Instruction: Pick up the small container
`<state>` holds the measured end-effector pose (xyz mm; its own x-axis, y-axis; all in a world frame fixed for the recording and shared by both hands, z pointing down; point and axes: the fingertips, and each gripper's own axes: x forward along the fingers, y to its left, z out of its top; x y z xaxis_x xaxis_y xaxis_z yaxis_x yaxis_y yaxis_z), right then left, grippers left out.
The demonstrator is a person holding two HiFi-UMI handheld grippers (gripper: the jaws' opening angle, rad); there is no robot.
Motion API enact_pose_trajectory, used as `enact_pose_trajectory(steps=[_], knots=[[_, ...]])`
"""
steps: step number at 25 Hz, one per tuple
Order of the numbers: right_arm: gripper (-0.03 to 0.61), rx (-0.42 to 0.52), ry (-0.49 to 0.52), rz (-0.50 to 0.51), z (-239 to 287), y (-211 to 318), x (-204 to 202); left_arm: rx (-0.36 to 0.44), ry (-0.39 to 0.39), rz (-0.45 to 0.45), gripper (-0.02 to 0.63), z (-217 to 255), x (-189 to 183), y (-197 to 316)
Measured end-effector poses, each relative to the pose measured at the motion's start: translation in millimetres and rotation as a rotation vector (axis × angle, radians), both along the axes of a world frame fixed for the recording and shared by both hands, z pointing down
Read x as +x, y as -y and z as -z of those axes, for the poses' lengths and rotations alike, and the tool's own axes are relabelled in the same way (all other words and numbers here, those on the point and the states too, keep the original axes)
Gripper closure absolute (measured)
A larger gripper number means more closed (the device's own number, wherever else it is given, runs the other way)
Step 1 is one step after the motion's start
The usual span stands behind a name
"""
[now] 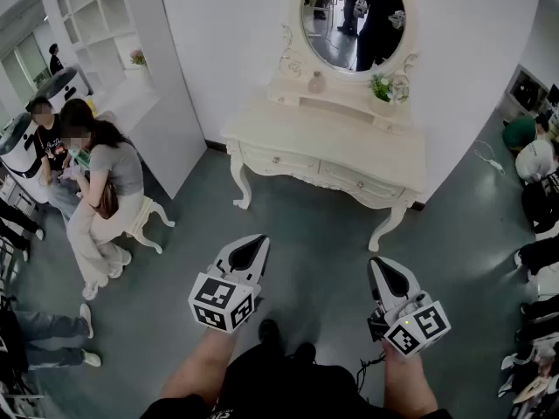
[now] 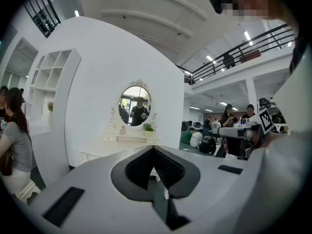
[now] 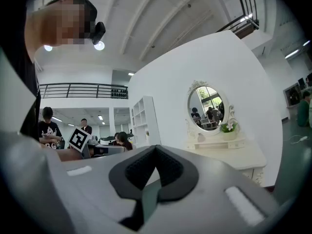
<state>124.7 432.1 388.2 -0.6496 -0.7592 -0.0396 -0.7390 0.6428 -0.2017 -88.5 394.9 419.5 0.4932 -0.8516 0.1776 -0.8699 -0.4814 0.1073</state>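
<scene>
The small container [image 1: 316,83] is a pale pink jar on the raised shelf of a cream dressing table [image 1: 323,138], below the oval mirror [image 1: 354,16]. It also shows small and far off in both gripper views, as the jar [image 2: 122,129] and the jar [image 3: 201,137]. My left gripper [image 1: 258,241] and right gripper [image 1: 376,264] hang over the grey floor, well short of the table and pointing toward it. Both are shut with nothing between the pads, as the left gripper view [image 2: 154,147] and right gripper view [image 3: 156,147] show.
A potted plant [image 1: 384,88] stands on the shelf right of the jar. Two people [image 1: 96,182] sit at the left beside a white shelf unit [image 1: 105,24]. Bags and clothing [image 1: 533,160] lie along the right edge. My own shoes [image 1: 271,330] are below the grippers.
</scene>
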Motion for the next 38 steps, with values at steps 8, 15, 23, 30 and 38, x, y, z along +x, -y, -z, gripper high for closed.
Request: enact_pose_trajectory(steps=[8, 15, 23, 30, 38], knots=[[0.571, 0.008, 0.017, 0.028, 1.9, -18.1, 13.9, 0.002, 0.025, 0.001, 0.609, -0.7, 27.1, -18.8], [0.571, 0.041, 0.035, 0.038, 12.8, -20.6, 18.3, 0.044, 0.052, 0.001, 0.609, 12.1, 30.7, -19.1], [0.569, 0.065, -0.114, 0.127, 4.4, -37.9, 8.0, 0.061, 0.058, 0.016, 0.609, 15.8, 36.2, -22.6], [0.568, 0.015, -0.066, 0.110, -0.2, -6.7, 21.6, 0.058, 0.059, 0.006, 0.609, 14.8, 41.1, 3.4], [0.568, -0.022, -0.064, 0.080, -7.7, 71.6, 14.3, 0.032, -0.016, -0.052, 0.609, 7.7, 30.8, 79.9]])
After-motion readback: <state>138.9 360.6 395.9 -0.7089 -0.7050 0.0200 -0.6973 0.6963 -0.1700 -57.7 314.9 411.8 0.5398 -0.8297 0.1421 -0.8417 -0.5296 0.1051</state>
